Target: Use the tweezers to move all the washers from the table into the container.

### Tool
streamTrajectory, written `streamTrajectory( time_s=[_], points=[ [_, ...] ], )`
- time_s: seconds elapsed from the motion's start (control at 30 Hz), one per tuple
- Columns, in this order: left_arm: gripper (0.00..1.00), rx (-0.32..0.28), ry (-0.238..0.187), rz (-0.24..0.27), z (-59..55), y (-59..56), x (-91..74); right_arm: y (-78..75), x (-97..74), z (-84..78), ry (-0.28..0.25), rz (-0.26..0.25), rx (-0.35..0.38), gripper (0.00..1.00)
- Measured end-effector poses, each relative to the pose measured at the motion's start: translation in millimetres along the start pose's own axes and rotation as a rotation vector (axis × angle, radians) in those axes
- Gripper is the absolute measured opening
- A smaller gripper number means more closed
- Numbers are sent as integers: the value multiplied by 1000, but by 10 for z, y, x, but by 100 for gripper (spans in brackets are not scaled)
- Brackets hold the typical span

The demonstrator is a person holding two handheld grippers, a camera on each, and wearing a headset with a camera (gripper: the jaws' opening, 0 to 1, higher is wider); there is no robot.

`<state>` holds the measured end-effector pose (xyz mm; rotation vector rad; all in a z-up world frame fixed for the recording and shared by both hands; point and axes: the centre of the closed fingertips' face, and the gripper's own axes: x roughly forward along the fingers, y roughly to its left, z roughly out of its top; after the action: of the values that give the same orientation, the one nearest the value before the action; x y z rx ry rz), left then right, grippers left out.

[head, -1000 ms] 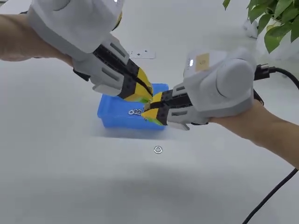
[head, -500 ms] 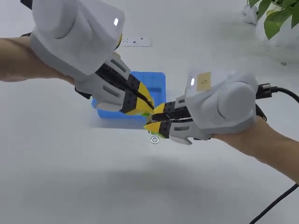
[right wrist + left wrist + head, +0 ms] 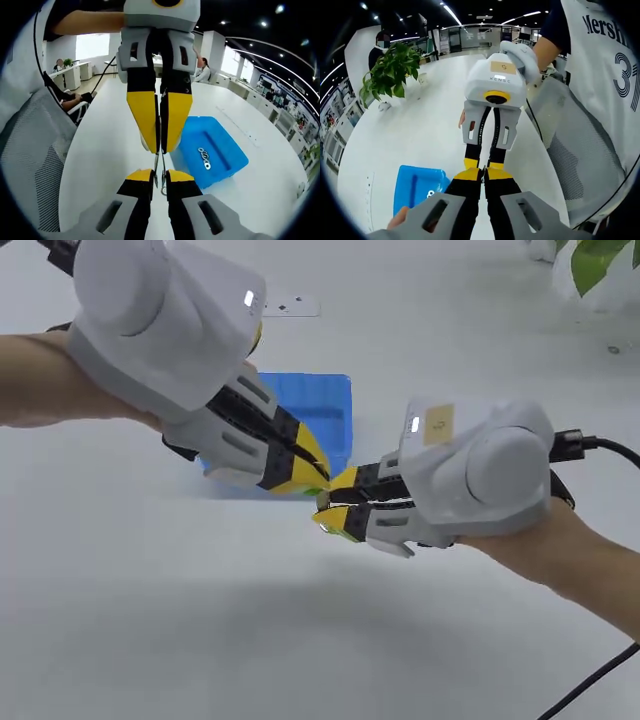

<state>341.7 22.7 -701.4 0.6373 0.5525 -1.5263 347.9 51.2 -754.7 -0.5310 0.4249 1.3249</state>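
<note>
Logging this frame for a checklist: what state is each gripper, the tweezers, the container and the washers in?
left gripper: shut on the tweezers.
right gripper: shut around the tweezers' lower end.
tweezers: held by both grippers, tips pointing down.
loose washer: at the tweezers' tips, outside the container; gripped or not, unclear.
container: open, upright.
washers in container: lying flat inside.
</note>
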Motion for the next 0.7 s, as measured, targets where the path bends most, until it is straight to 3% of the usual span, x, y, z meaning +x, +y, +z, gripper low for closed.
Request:
streamTrajectory(
  time_s=[0.43, 0.7],
  points=[
    [6, -12, 19, -17, -48, 38, 122, -57, 58, -140, 7, 5, 32, 11],
    [6, -22, 30, -23, -54, 5, 167, -52, 110, -175, 7, 19, 48, 11]
  ],
)
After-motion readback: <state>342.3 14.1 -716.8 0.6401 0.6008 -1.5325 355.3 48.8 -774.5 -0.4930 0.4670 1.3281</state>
